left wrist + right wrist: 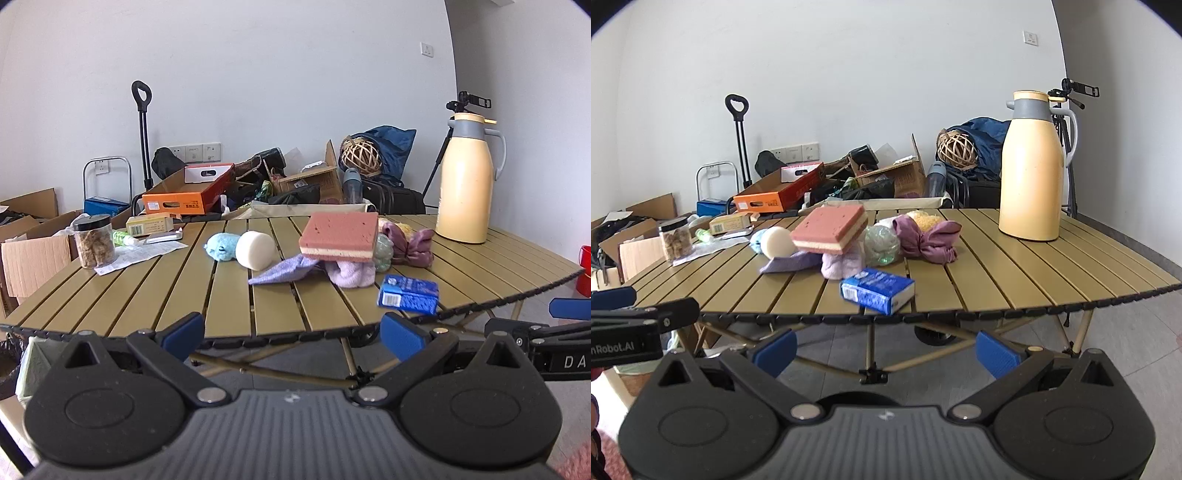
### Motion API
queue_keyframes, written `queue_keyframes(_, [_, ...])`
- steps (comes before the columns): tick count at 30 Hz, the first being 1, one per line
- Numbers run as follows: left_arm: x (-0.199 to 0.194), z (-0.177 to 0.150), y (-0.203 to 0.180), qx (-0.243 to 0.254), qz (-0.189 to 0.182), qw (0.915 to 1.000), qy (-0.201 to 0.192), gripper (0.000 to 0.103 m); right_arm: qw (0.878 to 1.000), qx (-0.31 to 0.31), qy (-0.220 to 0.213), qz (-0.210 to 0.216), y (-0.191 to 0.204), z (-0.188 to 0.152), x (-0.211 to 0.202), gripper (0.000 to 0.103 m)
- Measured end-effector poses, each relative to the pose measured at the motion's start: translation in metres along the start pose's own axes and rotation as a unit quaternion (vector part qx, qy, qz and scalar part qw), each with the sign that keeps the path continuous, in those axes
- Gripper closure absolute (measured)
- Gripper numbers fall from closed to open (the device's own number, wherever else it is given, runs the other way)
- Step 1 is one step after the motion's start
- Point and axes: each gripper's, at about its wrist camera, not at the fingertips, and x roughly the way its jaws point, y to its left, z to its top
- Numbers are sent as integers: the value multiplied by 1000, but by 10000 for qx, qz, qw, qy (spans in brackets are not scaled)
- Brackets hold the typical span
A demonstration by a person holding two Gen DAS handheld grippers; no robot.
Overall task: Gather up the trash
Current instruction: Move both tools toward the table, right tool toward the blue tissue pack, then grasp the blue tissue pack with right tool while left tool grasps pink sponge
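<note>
A white-walled room holds a slatted olive folding table [229,291] with a heap of boxes and bags on the floor behind it.

The left hand-held gripper [291,332] hangs in front of the table's near edge, below the tabletop, its blue-padded jaws spread wide with nothing between them. The right hand-held gripper [886,349] sits beside it at the same low height, likewise released and empty; each shows at the edge of the other's view.

Nearest the grippers, a blue carton [878,290] lies on its side at the table's front edge, slightly right of centre in the left view. Just behind it is a lilac rolled cloth [842,264] and a flat purple cloth [282,271], with a pink-and-cream sponge block [340,236] resting tilted on top of them. Beside the sponge on the right is a crumpled clear plastic wad [882,240], touching a bunched mauve cloth [929,238] with a yellowish tuft behind. To the sponge's left lie a white foam cylinder [256,249] and a light blue plush toy [221,246], touching each other.

Farther left, a clear jar with a black lid [94,240] stands on a sheet of paper [140,253], near a small green bottle and a pale yellow box [149,224]. At the far right a cream thermos jug [467,177] stands upright, well apart from the pile.
</note>
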Motion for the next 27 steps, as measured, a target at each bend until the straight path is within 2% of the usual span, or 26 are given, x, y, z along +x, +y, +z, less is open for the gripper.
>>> queue_keyframes(15, [79, 44, 10, -433, 140, 9988, -160, 0, 9998, 133, -149, -1, -2, 29, 89, 0])
queue_keyframes(27, [129, 65, 18, -662, 191, 9975, -125, 0, 9999, 145, -65, -46, 12, 22, 157, 0])
